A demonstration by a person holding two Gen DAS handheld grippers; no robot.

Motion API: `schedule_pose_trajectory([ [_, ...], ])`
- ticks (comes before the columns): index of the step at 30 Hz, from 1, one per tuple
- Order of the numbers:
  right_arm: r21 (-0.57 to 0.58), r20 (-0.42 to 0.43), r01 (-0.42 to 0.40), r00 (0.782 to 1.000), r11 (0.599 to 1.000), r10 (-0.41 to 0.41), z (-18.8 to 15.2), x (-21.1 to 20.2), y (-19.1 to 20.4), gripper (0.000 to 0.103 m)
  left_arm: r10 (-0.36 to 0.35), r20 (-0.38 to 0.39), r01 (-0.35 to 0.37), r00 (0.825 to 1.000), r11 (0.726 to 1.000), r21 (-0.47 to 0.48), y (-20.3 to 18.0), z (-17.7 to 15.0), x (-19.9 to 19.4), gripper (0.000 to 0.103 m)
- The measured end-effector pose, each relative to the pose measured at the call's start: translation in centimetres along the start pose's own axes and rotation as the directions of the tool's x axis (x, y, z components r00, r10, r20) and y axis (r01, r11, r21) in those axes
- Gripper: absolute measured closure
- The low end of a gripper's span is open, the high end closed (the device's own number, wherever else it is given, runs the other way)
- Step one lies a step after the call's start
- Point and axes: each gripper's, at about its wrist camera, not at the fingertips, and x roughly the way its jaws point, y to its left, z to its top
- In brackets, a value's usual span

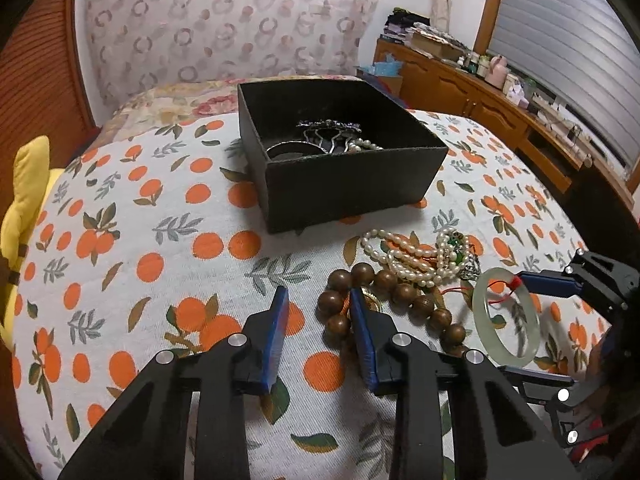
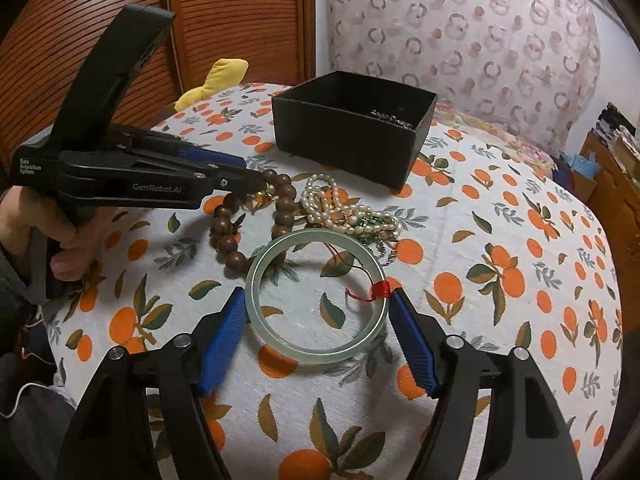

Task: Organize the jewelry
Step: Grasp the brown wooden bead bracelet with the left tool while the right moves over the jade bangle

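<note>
Orange-print cloth point(image 2: 500, 216) covers the surface we work on, with a wooden slatted panel and a patterned curtain behind it. On the cloth sits a black box point(image 1: 352, 184), open at the top, already holding a dark hair comb point(image 1: 332, 136), a dark ring-shaped piece and some pearls.

Our left gripper point(image 1: 320, 304) is released, its 2 blue pads apart; the right pad rests at the wooden bead bracelet point(image 1: 384, 300), beside a small gold piece we cannot make out. From the right wrist view, the left gripper point(image 2: 256, 178) tips reach the far edge of the bead bracelet point(image 2: 248, 220).

Just beyond the beads lies a tangle of pearl strands point(image 1: 416, 256) with green beads mixed in, near the box's front wall.

Our right gripper point(image 2: 316, 308) is spread wide around the jade bangle point(image 2: 316, 296), which lies flat on the cloth with a red thread point(image 2: 378, 290) wound on it. The right pad touches the bangle by the thread; the left pad sits just beside the rim.
</note>
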Motion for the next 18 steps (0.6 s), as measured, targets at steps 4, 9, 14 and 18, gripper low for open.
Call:
schedule_pose_trajectory([
  [4, -0.02, -0.018, 0.015, 1.0, 1.0, -0.015, -0.2, 0.3, 0.2, 0.029, 0.007, -0.002, -0.007, 1.0, 1.0, 0.008, -0.1, -0.1, -0.2, 0.073],
  [9, -0.027, -0.028, 0.017, 0.999, 0.999, -0.018, -0.6, 0.5, 0.2, 0.029, -0.003, -0.003, 0.003, 1.0, 1.0, 0.015, 0.0, -1.1, -0.9, 0.073],
  [14, -0.025, -0.029, 0.02, 0.999, 0.999, -0.021, -0.6, 0.6, 0.2, 0.029, -0.014, 0.005, 0.014, 1.0, 1.0, 0.02, -0.1, -1.8, -1.8, 0.071],
  [18, -0.026, -0.029, 0.02, 0.999, 0.999, -0.021, -0.6, 0.6, 0.2, 0.029, 0.01, -0.002, -0.01, 1.0, 0.999, 0.03, 0.0, -1.8, -1.6, 0.071],
])
